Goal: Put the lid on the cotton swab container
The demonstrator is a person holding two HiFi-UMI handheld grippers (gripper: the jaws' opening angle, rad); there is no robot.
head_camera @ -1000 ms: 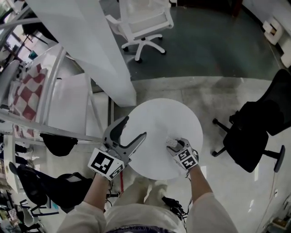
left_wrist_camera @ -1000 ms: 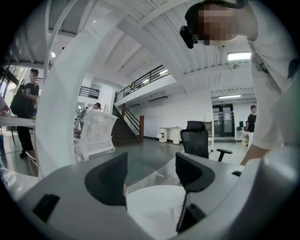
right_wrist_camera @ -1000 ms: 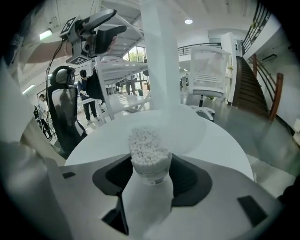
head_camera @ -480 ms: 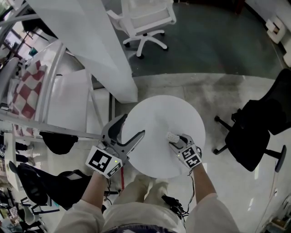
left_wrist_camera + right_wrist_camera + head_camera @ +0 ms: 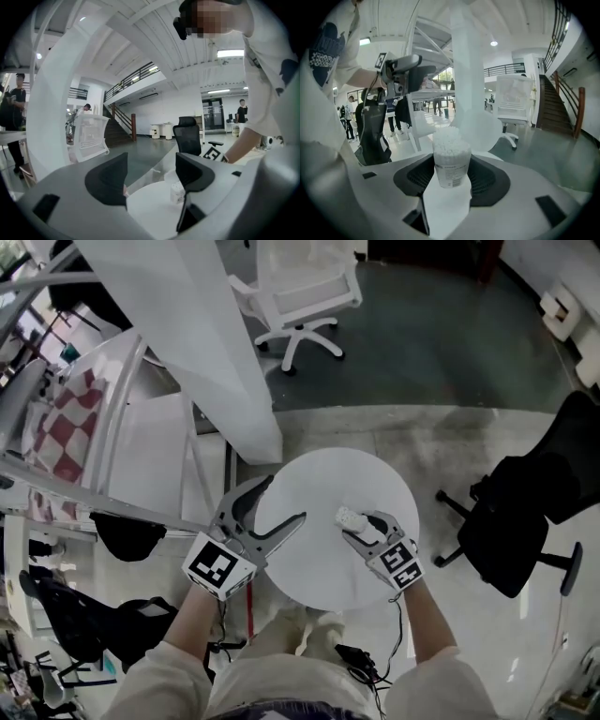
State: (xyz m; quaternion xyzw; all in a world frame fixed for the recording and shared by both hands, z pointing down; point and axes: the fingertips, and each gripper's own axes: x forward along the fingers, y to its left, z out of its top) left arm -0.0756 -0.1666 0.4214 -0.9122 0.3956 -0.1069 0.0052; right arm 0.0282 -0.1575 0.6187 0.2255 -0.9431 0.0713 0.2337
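We've right gripper [image 5: 362, 527] jaws clamped on clear plastic cotton swab container [image 5: 451, 164], no lid; left gripper [image 5: 281, 500] jaws wide apart, empty.

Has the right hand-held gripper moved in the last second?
Yes. The right hand-held gripper, clamping the cotton swab container, has shifted farther in from the round table's near edge.
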